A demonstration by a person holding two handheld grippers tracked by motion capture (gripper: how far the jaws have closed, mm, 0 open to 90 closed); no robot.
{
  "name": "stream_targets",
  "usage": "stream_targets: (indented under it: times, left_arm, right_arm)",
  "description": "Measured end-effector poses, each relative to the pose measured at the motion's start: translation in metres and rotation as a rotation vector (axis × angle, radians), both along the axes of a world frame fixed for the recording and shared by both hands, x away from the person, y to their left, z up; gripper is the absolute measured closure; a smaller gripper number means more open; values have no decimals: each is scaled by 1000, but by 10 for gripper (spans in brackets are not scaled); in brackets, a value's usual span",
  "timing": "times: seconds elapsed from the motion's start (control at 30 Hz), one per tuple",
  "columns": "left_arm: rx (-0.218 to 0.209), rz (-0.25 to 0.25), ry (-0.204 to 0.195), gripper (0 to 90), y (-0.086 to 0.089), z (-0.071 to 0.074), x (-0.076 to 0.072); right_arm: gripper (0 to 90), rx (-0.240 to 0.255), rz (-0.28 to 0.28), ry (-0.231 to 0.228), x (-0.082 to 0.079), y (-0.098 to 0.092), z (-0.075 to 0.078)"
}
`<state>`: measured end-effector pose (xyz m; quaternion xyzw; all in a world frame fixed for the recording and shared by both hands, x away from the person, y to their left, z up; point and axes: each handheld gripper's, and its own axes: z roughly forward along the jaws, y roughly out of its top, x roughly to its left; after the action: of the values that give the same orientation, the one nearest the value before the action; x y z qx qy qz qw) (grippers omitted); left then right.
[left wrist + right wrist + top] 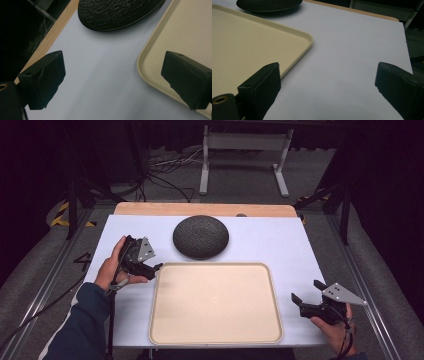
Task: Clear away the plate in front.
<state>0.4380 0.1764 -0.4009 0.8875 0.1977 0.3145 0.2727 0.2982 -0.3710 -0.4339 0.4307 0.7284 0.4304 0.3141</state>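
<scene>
A dark, round, rough-textured plate [201, 236] [117, 12] [268, 5] lies at the back middle of the table. In front of it sits an empty beige tray [215, 266] [143, 57] [308, 40]. My left gripper [148, 260] [112, 80] is open beside the tray's far left corner, with bare table between its jaws and the plate just ahead. My right gripper [306, 291] [327, 87] is open at the tray's right side, low over the table, holding nothing.
A pale sheet [280, 240] covers the table, with a wooden strip [200, 209] along the far edge. Behind the table stand a white metal frame [245, 142] and loose cables on the floor. Aluminium rails run along both sides.
</scene>
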Motion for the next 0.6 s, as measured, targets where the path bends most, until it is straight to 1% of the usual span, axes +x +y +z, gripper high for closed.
stream_targets:
  times: [0.03,0.07,0.13,0.2,0.23,0.27,0.3,0.33,0.43,0.47,0.53,0.57,0.6]
  left_arm:
    - [17,-8,-17,75,-3,0,3]
    - [32,-8,-13,83,-5,0,6]
    - [40,-9,-3,83,-10,0,11]
    - [61,-15,-27,87,-14,0,15]
    - [79,-17,-53,100,-15,0,17]
    - [87,-27,-58,115,-17,-1,19]
    - [90,-35,-44,114,-19,-4,24]
    - [110,-39,-27,108,-21,-6,27]
    - [186,-52,-19,117,-29,-12,38]
    - [194,-48,-24,121,-31,-14,40]
    - [229,-54,-38,122,-38,-16,47]
    - [242,-51,-34,126,-41,-19,51]
    - [280,-49,-44,128,-45,-21,55]
  right_arm:
    - [68,-1,-4,-3,0,0,0]
    - [68,0,-6,-3,0,0,0]
    - [67,-1,-10,-3,0,-1,-1]
    - [64,-1,-16,-4,0,-1,-1]
    - [64,-1,-19,-3,0,-2,-1]
    - [64,0,-16,-4,1,-2,-1]
    - [64,1,-19,-6,1,-2,-1]
    - [64,1,-23,-5,1,-3,-1]
    - [64,4,-23,-2,2,-3,-2]
    - [64,3,-24,0,2,-3,-3]
    - [64,-3,-26,2,2,-3,-3]
    - [64,-4,-26,3,2,-3,-3]
    - [64,-5,-26,2,2,-3,-3]
